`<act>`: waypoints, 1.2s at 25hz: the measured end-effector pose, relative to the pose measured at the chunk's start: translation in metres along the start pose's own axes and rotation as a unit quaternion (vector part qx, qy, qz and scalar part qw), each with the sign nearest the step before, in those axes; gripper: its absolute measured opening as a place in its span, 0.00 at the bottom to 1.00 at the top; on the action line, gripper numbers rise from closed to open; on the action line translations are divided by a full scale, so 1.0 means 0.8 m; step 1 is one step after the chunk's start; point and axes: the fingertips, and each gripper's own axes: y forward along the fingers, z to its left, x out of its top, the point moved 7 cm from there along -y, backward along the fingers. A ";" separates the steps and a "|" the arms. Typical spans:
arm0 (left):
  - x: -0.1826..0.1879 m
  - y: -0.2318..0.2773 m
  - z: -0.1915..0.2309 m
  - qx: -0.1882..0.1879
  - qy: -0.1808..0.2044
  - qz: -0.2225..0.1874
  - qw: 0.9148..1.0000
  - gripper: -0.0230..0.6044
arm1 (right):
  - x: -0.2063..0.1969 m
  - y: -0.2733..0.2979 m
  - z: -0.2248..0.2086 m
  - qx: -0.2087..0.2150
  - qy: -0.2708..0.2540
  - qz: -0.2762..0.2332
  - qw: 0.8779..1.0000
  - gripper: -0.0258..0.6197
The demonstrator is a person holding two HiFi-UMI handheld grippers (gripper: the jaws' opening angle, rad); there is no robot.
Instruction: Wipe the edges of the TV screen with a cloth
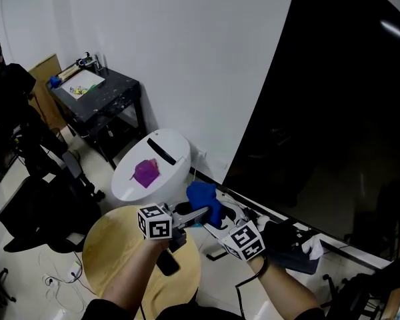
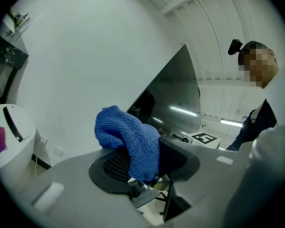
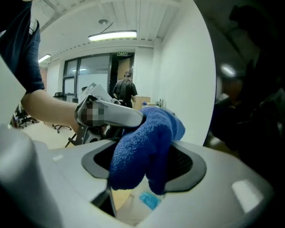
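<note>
A blue cloth [image 1: 201, 195] hangs in mid-air in front of the big dark TV screen [image 1: 333, 112]. My left gripper [image 1: 201, 213] reaches in from the left and is shut on the cloth. In the left gripper view the cloth [image 2: 128, 132] is bunched between both pads of the left gripper [image 2: 145, 167], with the TV screen [image 2: 175, 94] beyond. My right gripper [image 1: 221, 219] points at the cloth from the right. In the right gripper view the right gripper [image 3: 142, 167] stands open, and the cloth [image 3: 147, 141] droops loosely between its jaws.
A white round bin [image 1: 167, 159] with a purple item on its lid stands below the wall. Behind it is a black side table [image 1: 120, 89]; a round wooden stool [image 1: 113, 252] lies under my arms. A black chair [image 1: 40, 199] is at left. Cables run along the TV's foot.
</note>
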 end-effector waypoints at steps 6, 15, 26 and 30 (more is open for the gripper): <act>-0.002 0.015 0.024 0.081 0.099 0.059 0.990 0.29 | -0.024 -0.031 -0.026 -0.043 0.081 -0.004 0.996 0.52; 0.022 0.057 0.088 0.185 0.236 0.155 0.941 0.28 | -0.054 -0.104 -0.060 -0.120 0.146 -0.022 0.982 0.52; 0.034 0.115 0.085 0.157 0.364 0.250 0.884 0.28 | -0.054 -0.156 -0.065 -0.156 0.162 -0.049 0.973 0.52; 0.047 0.120 0.069 0.147 0.380 0.249 0.879 0.28 | -0.038 -0.169 -0.067 -0.160 0.154 -0.061 0.973 0.52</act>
